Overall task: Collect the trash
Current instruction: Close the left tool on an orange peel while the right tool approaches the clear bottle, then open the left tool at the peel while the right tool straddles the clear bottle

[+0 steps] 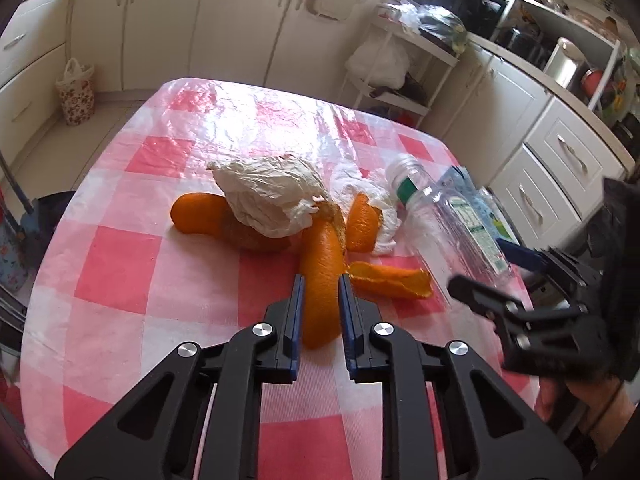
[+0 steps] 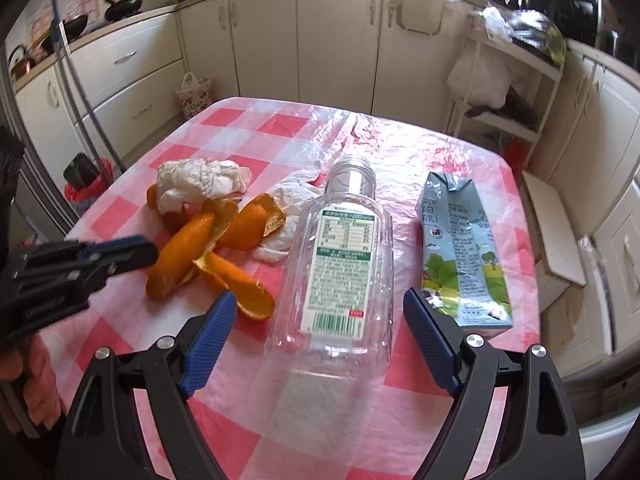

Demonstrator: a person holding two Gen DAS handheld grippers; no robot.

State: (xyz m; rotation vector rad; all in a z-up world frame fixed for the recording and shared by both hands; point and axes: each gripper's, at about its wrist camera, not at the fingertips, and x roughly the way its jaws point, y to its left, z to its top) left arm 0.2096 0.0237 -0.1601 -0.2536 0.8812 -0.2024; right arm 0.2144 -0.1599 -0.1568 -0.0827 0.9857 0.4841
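**Orange peel pinched, bottle between wide jaws**

Left wrist view: the left gripper is clenched on a long strip of orange peel lying on the pink-and-white checked tablecloth; both blue pads press its sides. Just beyond the peel sits a crumpled white tissue, with more peel pieces around it. To the right of the peel lies a clear plastic bottle, capless, its green-and-white label too small to read here. The right gripper shows at the right edge, beside the bottle.

Right wrist view: the right gripper stands released, its jaws wide on either side of the bottle's base without touching it. The bottle's label carries Chinese print, a barcode and what looks like "280". Right of the bottle lies a dented milk carton with Chinese characters, "MILK" and a drawing of trees. Left of the bottle is the peel, with the left gripper on it.
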